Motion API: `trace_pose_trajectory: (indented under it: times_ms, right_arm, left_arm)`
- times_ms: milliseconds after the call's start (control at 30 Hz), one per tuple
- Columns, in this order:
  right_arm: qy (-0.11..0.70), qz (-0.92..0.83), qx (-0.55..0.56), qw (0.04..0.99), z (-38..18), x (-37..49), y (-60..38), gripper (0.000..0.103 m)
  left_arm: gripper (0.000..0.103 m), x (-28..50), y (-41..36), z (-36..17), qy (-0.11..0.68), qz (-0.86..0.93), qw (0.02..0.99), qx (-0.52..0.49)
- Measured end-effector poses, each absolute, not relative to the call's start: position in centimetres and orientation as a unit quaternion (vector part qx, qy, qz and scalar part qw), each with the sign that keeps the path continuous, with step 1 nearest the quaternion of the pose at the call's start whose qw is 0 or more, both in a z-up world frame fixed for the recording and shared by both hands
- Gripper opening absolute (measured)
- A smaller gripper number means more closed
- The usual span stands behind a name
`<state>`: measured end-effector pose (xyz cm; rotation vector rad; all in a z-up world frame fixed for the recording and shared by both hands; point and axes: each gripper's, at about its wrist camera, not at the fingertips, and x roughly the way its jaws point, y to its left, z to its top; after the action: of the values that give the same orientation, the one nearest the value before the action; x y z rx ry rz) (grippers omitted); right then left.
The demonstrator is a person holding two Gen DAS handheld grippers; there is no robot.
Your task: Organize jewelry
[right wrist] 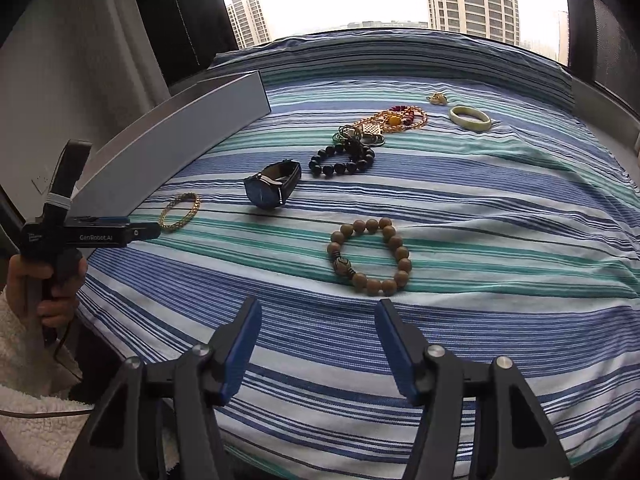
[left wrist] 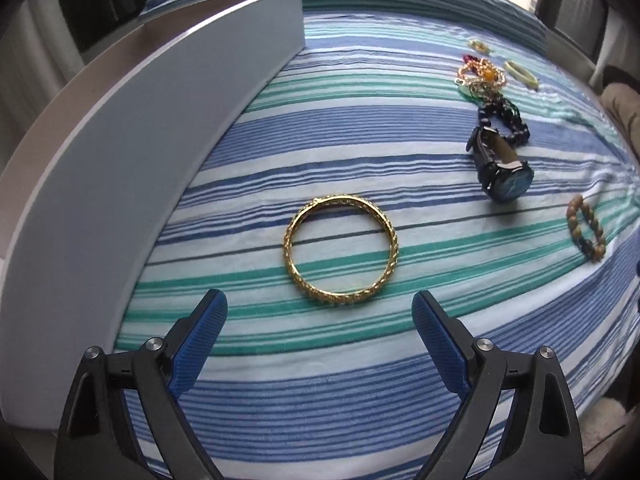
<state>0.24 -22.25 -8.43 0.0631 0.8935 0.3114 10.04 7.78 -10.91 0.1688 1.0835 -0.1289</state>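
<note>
A: Where does the gold bangle (left wrist: 340,249) lie?
B: Flat on the striped bed (left wrist: 360,380), ahead of my left claw (left wrist: 319,314), jaws wide, empty.
A: Right claw (right wrist: 318,322)?
B: Parted, empty, before the wooden bead bracelet (right wrist: 370,256).

From my left wrist camera, the grey box (left wrist: 132,152) runs off the left edge, and its inside is hidden behind its wall. The wooden bead bracelet (left wrist: 585,232) sits blurred near the right rim. The tangled pile of chains and beads (left wrist: 482,76) is too small to sort, and so is the little gold piece (right wrist: 438,98).
</note>
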Motion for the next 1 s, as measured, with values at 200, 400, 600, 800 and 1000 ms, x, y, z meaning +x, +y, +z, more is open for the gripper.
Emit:
trace_pose_trajectory:
  times_ms: [200, 400, 600, 800, 1000]
  right_arm:
    - [0.445, 0.152, 0.045, 0.881, -8.4, 1.1, -24.0, 0.061]
    - [0.461, 0.13, 0.037, 0.877, -8.9, 2.4, -24.9, 0.061]
    - [0.461, 0.154, 0.033, 0.873, -8.7, 2.3, -23.6, 0.061]
    - [0.456, 0.167, 0.021, 0.874, -8.3, 2.1, -23.4, 0.061]
    - [0.457, 0.239, -0.016, 0.857, -8.2, 4.5, -21.9, 0.059]
  left_arm:
    - [0.096, 12.1, 8.6, -12.2, 0.538, -0.083, 0.837, 0.058]
    - [0.097, 12.1, 8.4, -12.2, 0.528, -0.101, 0.84, 0.073]
    - [0.096, 13.1, 7.6, -12.4, 0.509, -0.127, 0.848, 0.08]
    - [0.07, 12.3, 7.5, -11.9, 0.494, -0.128, 0.856, 0.084]
    - [0.069, 10.8, 7.4, -11.3, 0.499, -0.105, 0.856, 0.082]
